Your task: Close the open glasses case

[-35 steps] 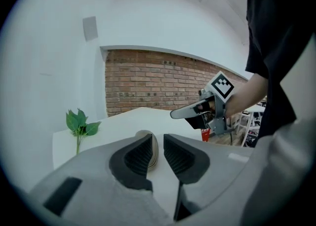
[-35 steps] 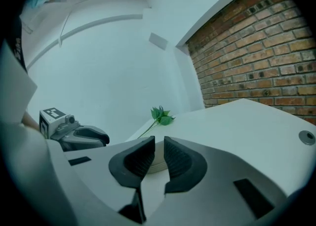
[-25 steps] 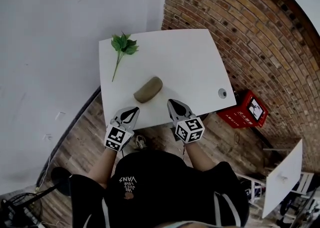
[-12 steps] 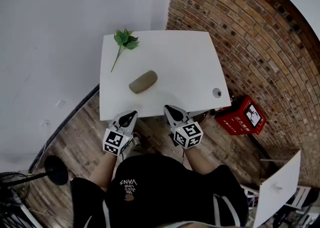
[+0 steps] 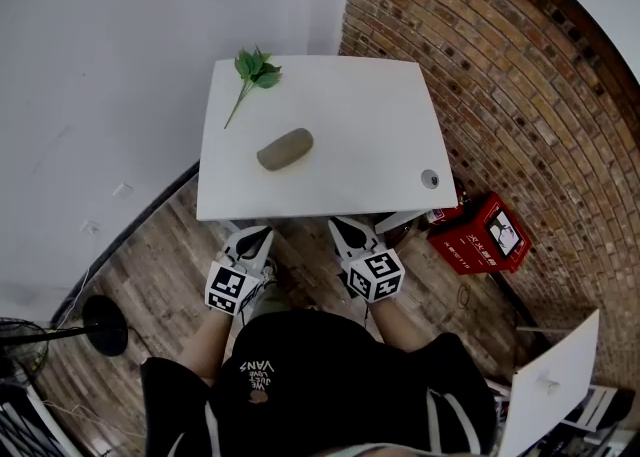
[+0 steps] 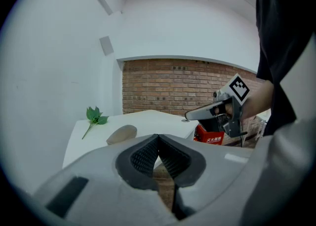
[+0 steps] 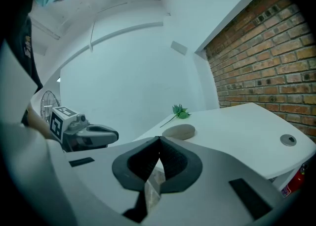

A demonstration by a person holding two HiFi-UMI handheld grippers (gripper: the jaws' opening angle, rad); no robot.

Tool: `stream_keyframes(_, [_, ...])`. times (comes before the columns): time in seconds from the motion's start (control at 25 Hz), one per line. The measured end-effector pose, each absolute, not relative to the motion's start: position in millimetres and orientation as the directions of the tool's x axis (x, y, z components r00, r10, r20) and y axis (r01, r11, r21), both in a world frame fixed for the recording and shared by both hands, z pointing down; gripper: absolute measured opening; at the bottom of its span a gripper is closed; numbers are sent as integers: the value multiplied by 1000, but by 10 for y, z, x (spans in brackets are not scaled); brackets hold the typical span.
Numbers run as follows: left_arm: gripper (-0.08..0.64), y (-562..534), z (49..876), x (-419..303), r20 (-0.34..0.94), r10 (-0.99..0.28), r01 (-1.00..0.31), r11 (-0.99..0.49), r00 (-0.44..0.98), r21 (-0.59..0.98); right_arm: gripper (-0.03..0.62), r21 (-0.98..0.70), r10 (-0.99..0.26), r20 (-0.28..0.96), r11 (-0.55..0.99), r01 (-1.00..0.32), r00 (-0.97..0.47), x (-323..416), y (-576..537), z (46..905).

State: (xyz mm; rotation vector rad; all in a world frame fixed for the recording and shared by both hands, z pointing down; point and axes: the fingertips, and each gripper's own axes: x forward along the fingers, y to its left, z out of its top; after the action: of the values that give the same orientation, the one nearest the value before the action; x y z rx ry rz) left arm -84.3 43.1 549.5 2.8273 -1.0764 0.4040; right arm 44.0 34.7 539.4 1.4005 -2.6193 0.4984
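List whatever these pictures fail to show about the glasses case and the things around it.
- Glasses case: seam and hinge are too small in every view, so it is unclear whether the lid is fully shut.
- Round disc near the table corner: too small to identify.
- Red box: in the left gripper view the right gripper covers its top.

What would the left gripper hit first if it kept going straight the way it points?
Probably the near edge of the white table, just ahead of the left gripper. The glasses case lies farther on, slightly left of that line. Height is hard to judge.
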Motion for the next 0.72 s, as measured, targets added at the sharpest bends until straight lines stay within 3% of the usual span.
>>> stream_keyframes(0.72, [9,951,5611,-868,298,-699,-729,-685,650,-17,-2,-248,-745,308,538,-806,-592,522,798,5597])
